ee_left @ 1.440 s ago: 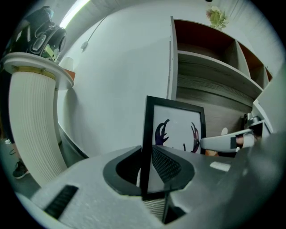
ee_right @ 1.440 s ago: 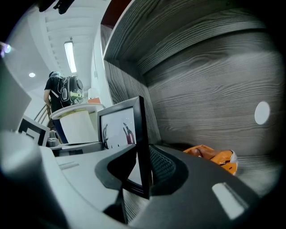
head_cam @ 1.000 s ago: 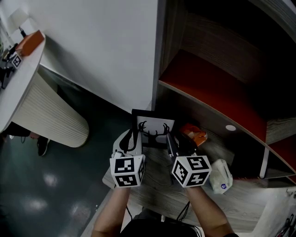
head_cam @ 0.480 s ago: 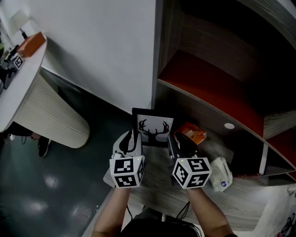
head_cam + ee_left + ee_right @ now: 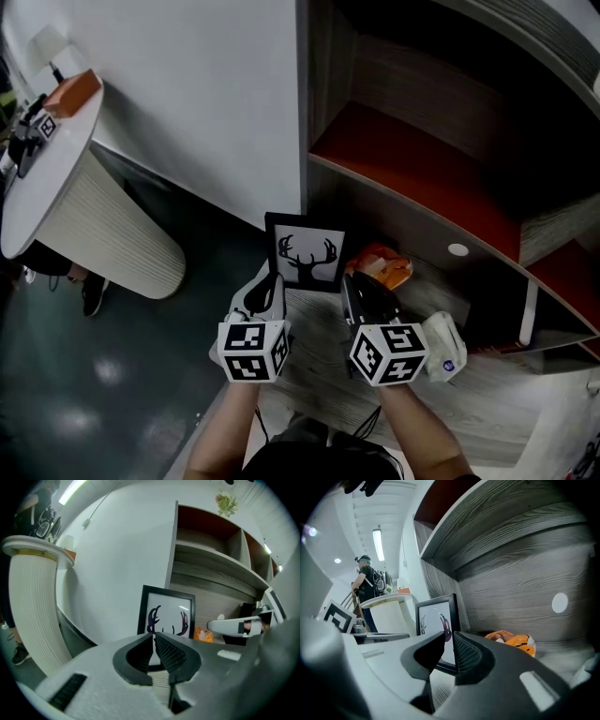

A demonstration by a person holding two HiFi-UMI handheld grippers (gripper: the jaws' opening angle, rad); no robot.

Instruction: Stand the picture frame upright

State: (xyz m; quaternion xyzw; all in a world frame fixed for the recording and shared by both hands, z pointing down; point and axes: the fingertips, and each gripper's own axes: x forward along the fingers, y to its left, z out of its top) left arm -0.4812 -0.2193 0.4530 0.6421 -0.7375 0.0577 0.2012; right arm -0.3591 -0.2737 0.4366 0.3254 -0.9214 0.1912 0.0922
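The black picture frame [image 5: 306, 255] with a deer-antler print stands upright at the left end of the grey wooden shelf [image 5: 314, 361], near the white wall. It also shows in the left gripper view, picture frame [image 5: 166, 613], and in the right gripper view, picture frame [image 5: 436, 620]. My left gripper [image 5: 273, 279] is a short way in front of it, clear of it, its jaws closing to a narrow slit with nothing between them [image 5: 153, 637]. My right gripper [image 5: 349, 281] is beside it, jaws closing too, a gap still showing and empty [image 5: 449, 634].
An orange soft toy [image 5: 380, 267] lies on the shelf right of the frame. A white packet [image 5: 442, 345] sits by my right hand. A red-lined shelf [image 5: 403, 169] hangs overhead. A round white table [image 5: 47, 159] stands at left; a person [image 5: 365, 588] stands beyond it.
The frame has gone from leaning back to standing upright. Both grippers have drawn back from it a little and their jaws have narrowed.
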